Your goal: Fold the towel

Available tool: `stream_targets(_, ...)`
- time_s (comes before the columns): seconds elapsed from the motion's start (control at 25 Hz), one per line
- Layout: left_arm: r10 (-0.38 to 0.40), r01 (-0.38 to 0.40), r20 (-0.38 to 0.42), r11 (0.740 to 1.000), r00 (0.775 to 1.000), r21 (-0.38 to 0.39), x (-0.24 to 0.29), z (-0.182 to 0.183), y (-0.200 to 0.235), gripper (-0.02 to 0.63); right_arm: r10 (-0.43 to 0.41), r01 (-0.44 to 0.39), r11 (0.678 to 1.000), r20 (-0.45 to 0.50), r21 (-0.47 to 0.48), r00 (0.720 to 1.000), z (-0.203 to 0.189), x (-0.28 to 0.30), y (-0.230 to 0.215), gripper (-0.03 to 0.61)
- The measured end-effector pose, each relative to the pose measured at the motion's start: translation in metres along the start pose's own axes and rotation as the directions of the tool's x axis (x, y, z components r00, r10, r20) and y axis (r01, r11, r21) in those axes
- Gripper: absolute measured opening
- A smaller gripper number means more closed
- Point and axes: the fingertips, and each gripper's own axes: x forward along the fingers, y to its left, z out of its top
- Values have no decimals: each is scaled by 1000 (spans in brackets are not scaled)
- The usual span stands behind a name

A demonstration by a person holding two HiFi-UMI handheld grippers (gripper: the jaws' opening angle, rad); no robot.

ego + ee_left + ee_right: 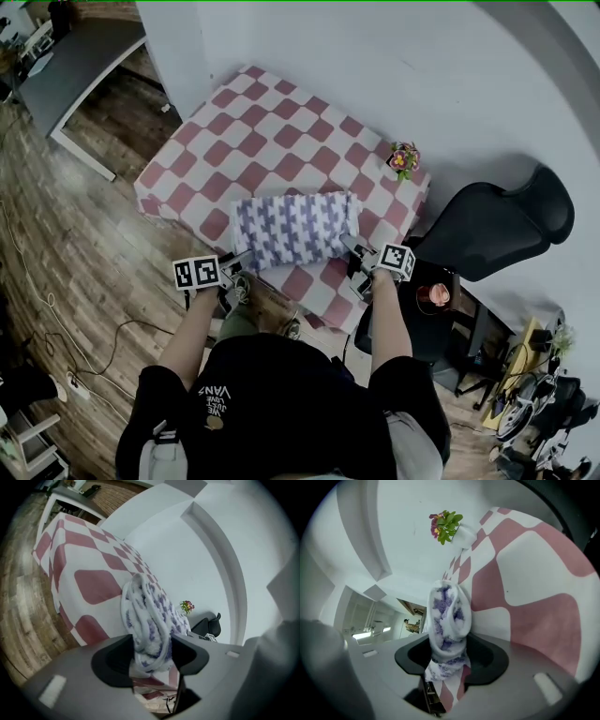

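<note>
Reaching out w/ both arms, the person had a gripper at each near corner of the towel. L gripper was clamped on the near-left corner: its own view showed a thick, fluffy wad of cloth filling the gap, pressed by both jaws. R gripper was the same at the near-right corner, jaws closed onto a rolled bunch of layers, w/ a bit of cloth hanging below. Neither was empty.

The towel lay on the checked table, close to the near edge and approx. mid-width. It was a compact rectangle, fairly flat and square to that edge. Several layers showed at each pinched corner, so I'd say at least one fold was already in. It looked small vs. the table, so prob. well along.

Left to do, as I judged it: carry the gripped near edge up and over to the far edge for one more fold, then let go and tidy. Whether that would be the last fold I couldn't tell.

Further back, a small plant sat at the table's far-right corner, well apart from the work. A dark chair stood off to the right.
</note>
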Motion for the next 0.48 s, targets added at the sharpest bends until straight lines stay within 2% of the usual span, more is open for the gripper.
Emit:
stream_targets(0.08,-16,16,-21,999,1000,-39,5,-4,1,160,-11,10,999,36,36,999,3,1,-3,159)
stream_targets(0.16,-45,44,-15,996,999,-78,7,-4,0,104,-18,13,998,76,60,997,6,0,-5,106)
stream_targets(0.32,-129,127,-12,986,992,-105,2,4,-9,75,-20,13,998,121,53,992,10,-10,8,79)
stream_targets(0.48,-254,251,-14,960,967,-127,-7,34,-31,67,10,-24,996,172,82,985,25,-19,39,72)
